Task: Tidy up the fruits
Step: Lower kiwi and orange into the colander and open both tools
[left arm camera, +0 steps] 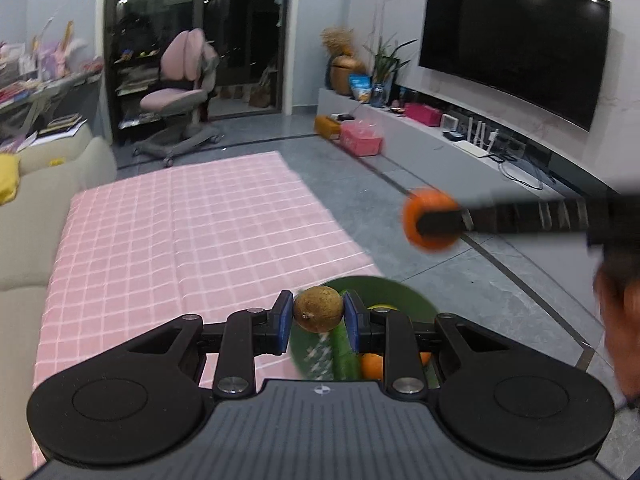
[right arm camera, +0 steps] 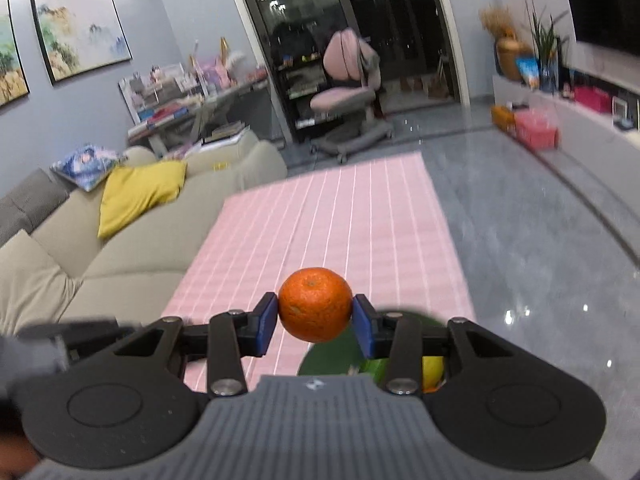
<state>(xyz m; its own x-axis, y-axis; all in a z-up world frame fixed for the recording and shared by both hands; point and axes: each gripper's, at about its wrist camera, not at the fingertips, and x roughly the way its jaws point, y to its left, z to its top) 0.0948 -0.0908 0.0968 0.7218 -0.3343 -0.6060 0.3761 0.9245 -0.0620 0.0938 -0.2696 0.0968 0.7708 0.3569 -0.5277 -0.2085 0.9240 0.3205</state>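
My left gripper is shut on a small brown round fruit, held above a green plate. The plate carries a green cucumber, an orange and something yellow. My right gripper is shut on an orange; from the left wrist view it shows as a blurred orange between dark fingers at the right. Under it lie the green plate and a yellow fruit. Both grippers hang over the near end of a pink checked tablecloth.
A beige sofa with a yellow cushion runs along the table's left side. Grey tiled floor lies to the right, with a low TV bench, pink box and a pink chair farther off. A hand shows at right.
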